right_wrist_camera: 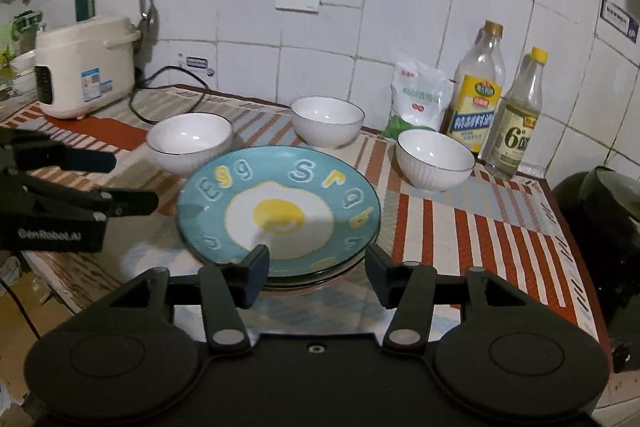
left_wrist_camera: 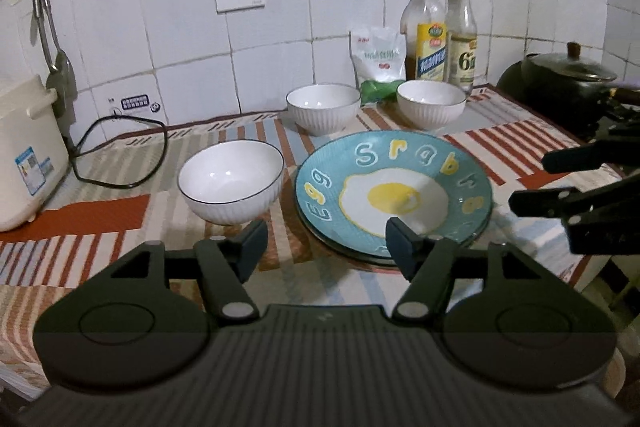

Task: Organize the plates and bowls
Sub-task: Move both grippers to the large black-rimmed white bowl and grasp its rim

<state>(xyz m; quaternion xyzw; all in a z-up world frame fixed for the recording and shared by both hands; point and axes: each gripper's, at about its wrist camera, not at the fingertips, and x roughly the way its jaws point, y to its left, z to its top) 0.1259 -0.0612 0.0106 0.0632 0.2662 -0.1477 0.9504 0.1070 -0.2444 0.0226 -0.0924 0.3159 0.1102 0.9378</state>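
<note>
On the striped cloth [left_wrist_camera: 100, 223] covering the counter, a stack of plates sits front and centre, topped by a teal egg plate [left_wrist_camera: 394, 187] [right_wrist_camera: 278, 205] with a fried-egg print and lettering round the rim. At least two more plate rims show under it in the right wrist view; exact count hard to tell.

Three white ribbed bowls, all upright and empty:
- near-left bowl [left_wrist_camera: 231, 181] [right_wrist_camera: 190, 143], just beside the plate stack's left edge
- back middle bowl [left_wrist_camera: 323, 109] [right_wrist_camera: 327, 121], behind the stack
- back right bowl [left_wrist_camera: 431, 103] [right_wrist_camera: 435, 159], in front of the bottles

Left gripper [left_wrist_camera: 326, 247] [right_wrist_camera: 134, 183]: jaws wide apart, holding nothing, hovering low between the near-left bowl and the plate stack. Its right fingertip overlaps the near rim of the egg plate in its own view; contact unclear.

Right gripper [right_wrist_camera: 316, 269] [left_wrist_camera: 532, 181]: jaws wide apart, nothing held, fingers straddling the near edge of the plate stack, slightly above it.

Against the tiled wall: two bottles, oil bottle [left_wrist_camera: 428, 35] [right_wrist_camera: 478, 95] and clear yellow-capped bottle [left_wrist_camera: 463, 35] [right_wrist_camera: 520, 119], with a white bag [left_wrist_camera: 378, 57] [right_wrist_camera: 420, 95] beside them. Rice cooker [left_wrist_camera: 24, 155] [right_wrist_camera: 84, 79] far left, cord trailing. Black pot [left_wrist_camera: 560, 83] far right.
</note>
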